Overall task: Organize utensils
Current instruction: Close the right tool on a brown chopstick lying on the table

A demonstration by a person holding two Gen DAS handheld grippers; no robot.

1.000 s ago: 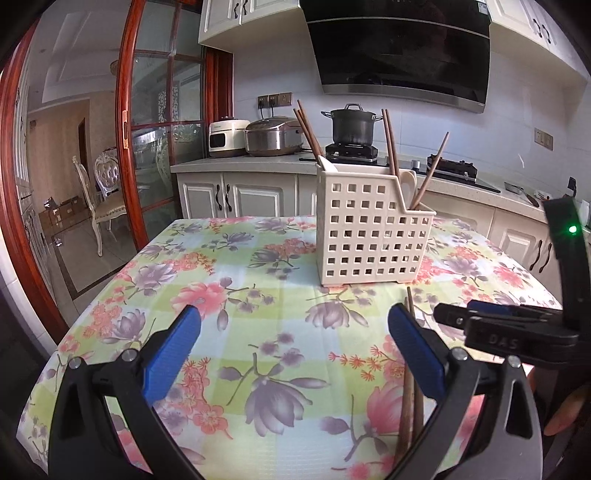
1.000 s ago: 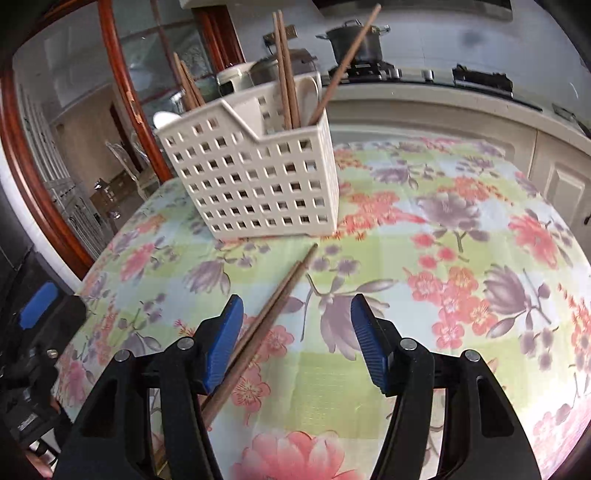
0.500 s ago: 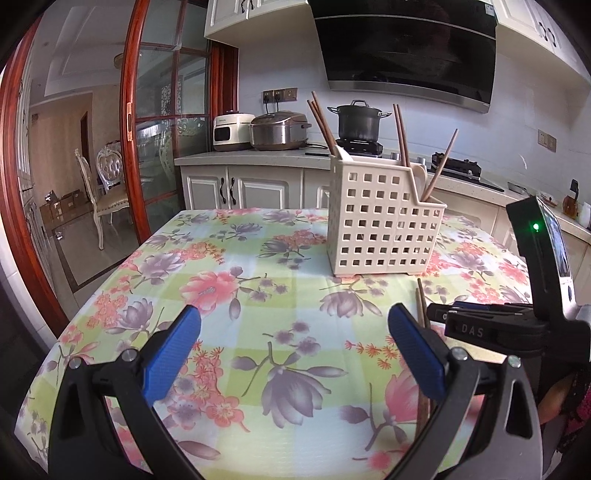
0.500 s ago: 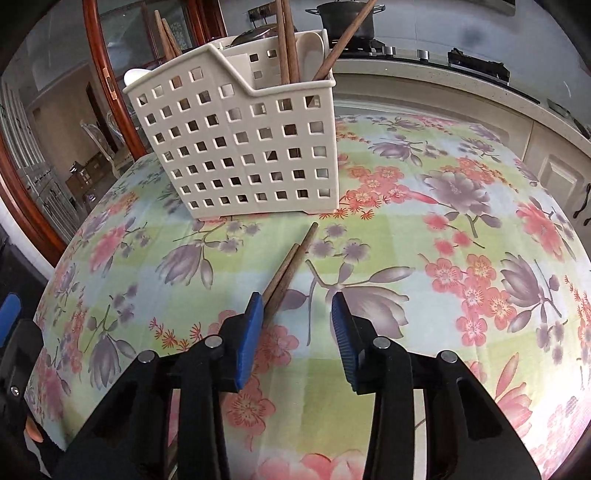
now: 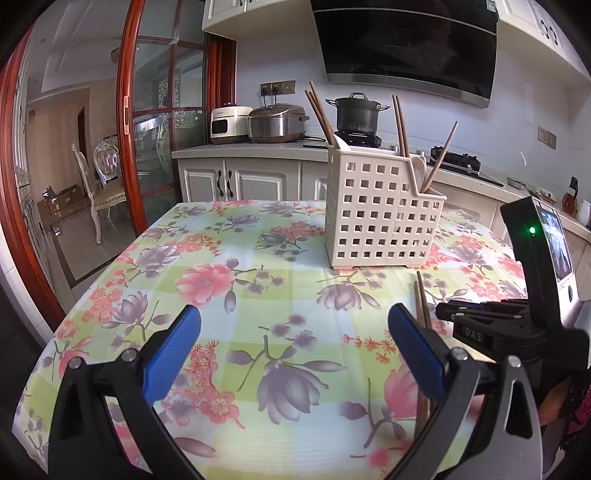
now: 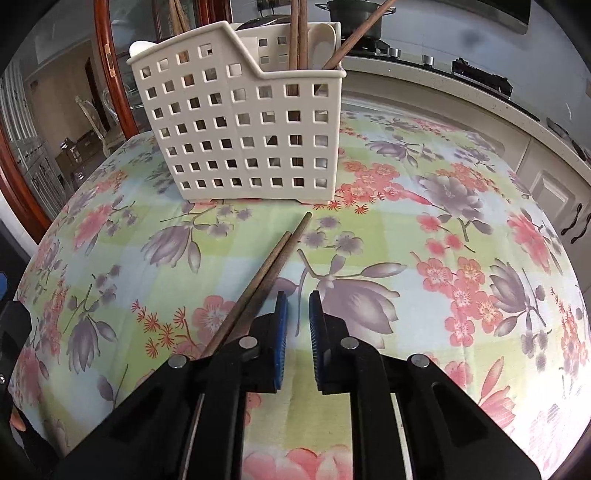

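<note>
right tool [image 6: 297, 314]: closing, gap empty | chopsticks [image 6: 269, 264]: on tablecloth, just left of its left pad | left tool [image 5: 295, 347]: apart

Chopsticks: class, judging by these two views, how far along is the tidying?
Done: several chopsticks already stand in the rack. In hand: nothing. The right tool is closing its jaws beside a loose pair, with only cloth showing between them; the left tool is open and empty. Left: gripping that pair and putting it in the rack.
</note>
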